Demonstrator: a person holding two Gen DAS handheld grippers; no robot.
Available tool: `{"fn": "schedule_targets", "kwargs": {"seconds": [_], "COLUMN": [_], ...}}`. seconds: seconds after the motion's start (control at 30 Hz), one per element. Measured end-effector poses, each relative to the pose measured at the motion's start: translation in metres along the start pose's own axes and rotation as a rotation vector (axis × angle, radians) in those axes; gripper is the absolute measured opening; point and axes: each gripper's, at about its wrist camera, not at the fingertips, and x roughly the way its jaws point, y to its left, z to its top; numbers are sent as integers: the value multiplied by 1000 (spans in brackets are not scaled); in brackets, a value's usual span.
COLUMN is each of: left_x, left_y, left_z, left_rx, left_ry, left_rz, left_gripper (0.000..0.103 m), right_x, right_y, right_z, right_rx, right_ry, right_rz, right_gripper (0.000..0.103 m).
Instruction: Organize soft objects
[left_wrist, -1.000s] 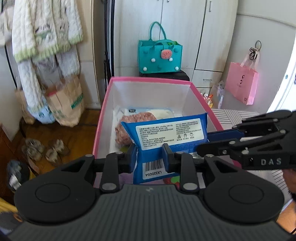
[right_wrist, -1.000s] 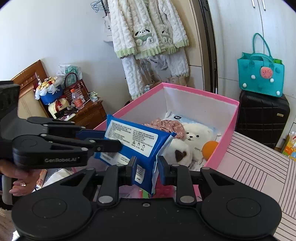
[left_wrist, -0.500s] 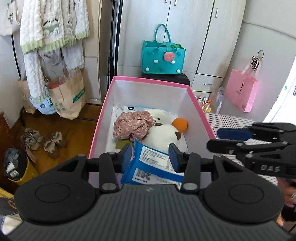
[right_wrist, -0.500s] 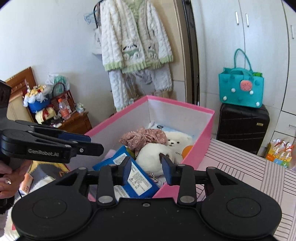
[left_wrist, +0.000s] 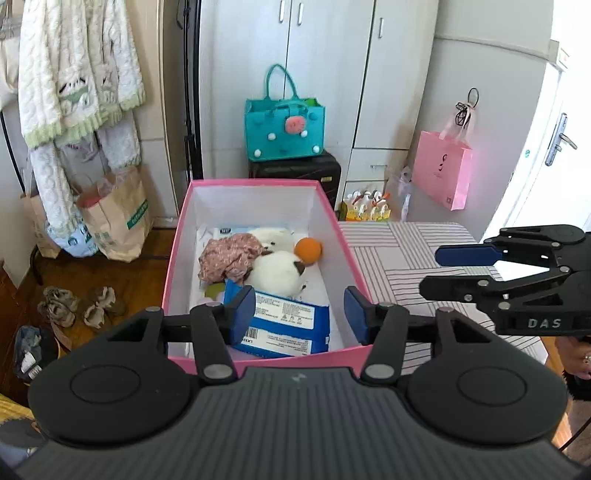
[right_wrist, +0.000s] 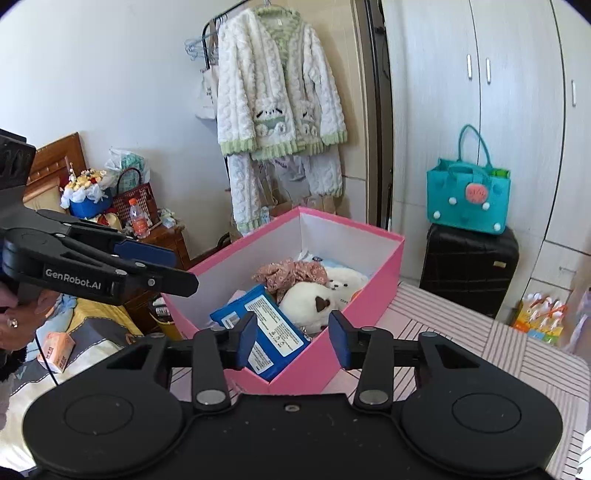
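Flat blue plastic wipes pack lying at the near end inside the pink cardboard box, below and free of the wide-parted left gripper and right gripper, with the orange ball plain only from the left wrist.

Noted teal felt tote resting on black suitcase against white wardrobe. Pink gift bag hung right of wardrobe. Fluffy white-green pajamas hung on rack above brown paper bag. Slippers lay on wooden floor.
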Motion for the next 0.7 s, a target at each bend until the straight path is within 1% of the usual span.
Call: {"fn": "schedule_targets", "kwargs": {"seconds": [0.07, 0.13, 0.2, 0.27, 0.33, 0.4, 0.5, 0.57, 0.6, 0.7], "left_x": [-8, -14, -15, -13, -11, -7, -5, -4, -3, -2], "left_y": [-6, -9, -13, -20, -27, -33, -39, -43, -44, -50], "left_z": [-2, -9, -17, -26, -33, -39, -45, -48, -50, -55], "left_rx": [14, 0, -13, -14, -1, 12, 16, 13, 11, 11], "left_ry": [-28, -57, -74, -80, -81, -74, -72, -81, -85, -98], "left_rz": [-5, -12, -3, 12, 19, 21, 16, 22, 23, 25], "left_gripper": [63, 71, 75, 81, 82, 82, 84, 89, 89, 93], "right_x": [-11, -20, -25, -28, -31, -36, -41, -43, -45, -55], "right_y": [-1, -4, -8, -10, -12, -15, -23, -26, -28, -30], "right_z": [-2, -6, -12, -19, -27, -33, -40, -44, -46, -55], "right_rx": [7, 45, 67, 77, 70, 76, 127, 148, 156, 174], "right_ry": [-21, -34, -29, -12, -4, -1, 23, 50, 62, 63], "right_rz": [-8, -31, -57, -104, -159, -199, -235, -278, -304, -332], "right_gripper": [55, 68, 71, 77, 90, 93, 93, 94, 94, 96]}}
